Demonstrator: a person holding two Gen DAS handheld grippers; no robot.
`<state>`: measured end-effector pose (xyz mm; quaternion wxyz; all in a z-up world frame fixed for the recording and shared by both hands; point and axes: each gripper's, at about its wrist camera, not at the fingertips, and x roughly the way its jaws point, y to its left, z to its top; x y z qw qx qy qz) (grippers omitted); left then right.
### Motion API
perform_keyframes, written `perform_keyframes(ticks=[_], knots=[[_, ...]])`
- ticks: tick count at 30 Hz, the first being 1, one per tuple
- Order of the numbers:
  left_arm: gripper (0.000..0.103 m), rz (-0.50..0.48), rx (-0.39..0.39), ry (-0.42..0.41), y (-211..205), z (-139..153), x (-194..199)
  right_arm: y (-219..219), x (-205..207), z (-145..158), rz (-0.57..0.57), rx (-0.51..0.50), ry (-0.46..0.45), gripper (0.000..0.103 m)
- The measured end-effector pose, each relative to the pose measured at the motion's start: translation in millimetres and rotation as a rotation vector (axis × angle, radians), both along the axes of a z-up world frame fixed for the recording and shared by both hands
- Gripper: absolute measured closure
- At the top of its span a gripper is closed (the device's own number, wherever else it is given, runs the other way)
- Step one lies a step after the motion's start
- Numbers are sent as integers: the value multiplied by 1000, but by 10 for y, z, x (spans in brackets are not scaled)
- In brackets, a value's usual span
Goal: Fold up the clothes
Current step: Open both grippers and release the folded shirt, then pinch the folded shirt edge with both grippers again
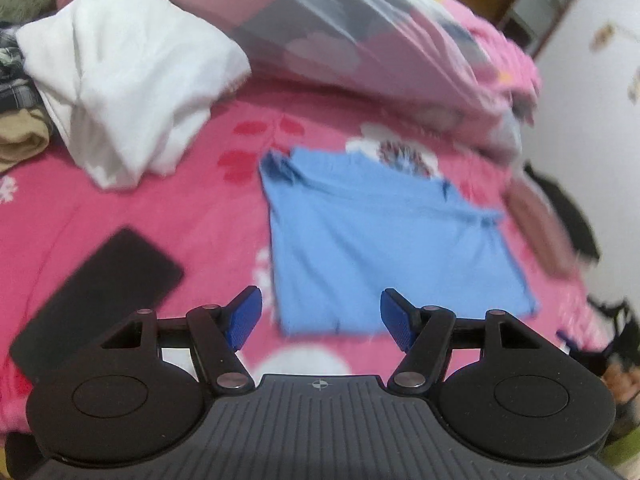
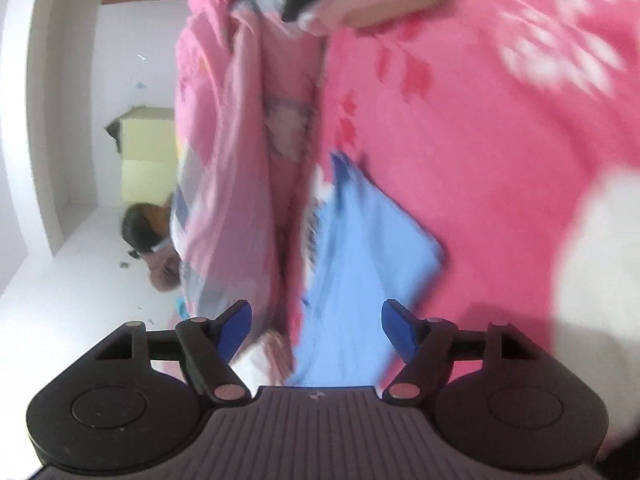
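Looking along my left gripper [image 1: 321, 319], I see its blue pads [image 1: 243, 317] spread wide apart with nothing between them. A light blue shirt [image 1: 384, 240] lies flat and partly folded on the pink flowered blanket [image 1: 132, 208], just beyond the fingertips. To its left sit a black phone [image 1: 100, 292] and, farther back, a crumpled white garment [image 1: 132, 80]; a bunched pink quilt [image 1: 380, 40] rises behind. My right gripper [image 2: 316, 330] is likewise spread open and empty, hanging over one edge of the blue shirt [image 2: 360, 280], though blur keeps me from telling whether it touches the cloth. The quilt [image 2: 232, 140] runs beside the shirt there.
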<state>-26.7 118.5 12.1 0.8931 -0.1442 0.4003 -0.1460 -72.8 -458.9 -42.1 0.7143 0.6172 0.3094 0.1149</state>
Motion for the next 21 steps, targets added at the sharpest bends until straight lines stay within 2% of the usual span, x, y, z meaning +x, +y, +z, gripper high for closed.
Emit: perform_keyframes(ticks=[3, 6, 7, 12, 15, 17, 19, 21], knots=[[38, -30, 79, -31, -182, -274, -140, 207, -57, -74, 60, -73, 23, 29], [45, -15, 179, -101, -325, -486, -194, 347, -54, -7, 57, -266, 18, 35], [52, -10, 202, -112, -351, -542, -180, 367, -62, 38, 46, -335, 4, 36], [61, -27, 252, -193, -379, -687, -148, 567, -50, 286, 20, -721, -72, 46], [65, -56, 300, -231, -408, -729, -150, 758, -68, 338, 38, -946, -108, 56], [65, -67, 319, -251, -426, -734, -161, 866, -77, 342, 51, -1063, -139, 62], [66, -75, 330, -268, -439, -735, -169, 945, -59, 329, 68, -1125, -165, 68], [68, -79, 335, -278, -444, -744, -164, 1013, -30, 313, 81, -1174, -186, 69]])
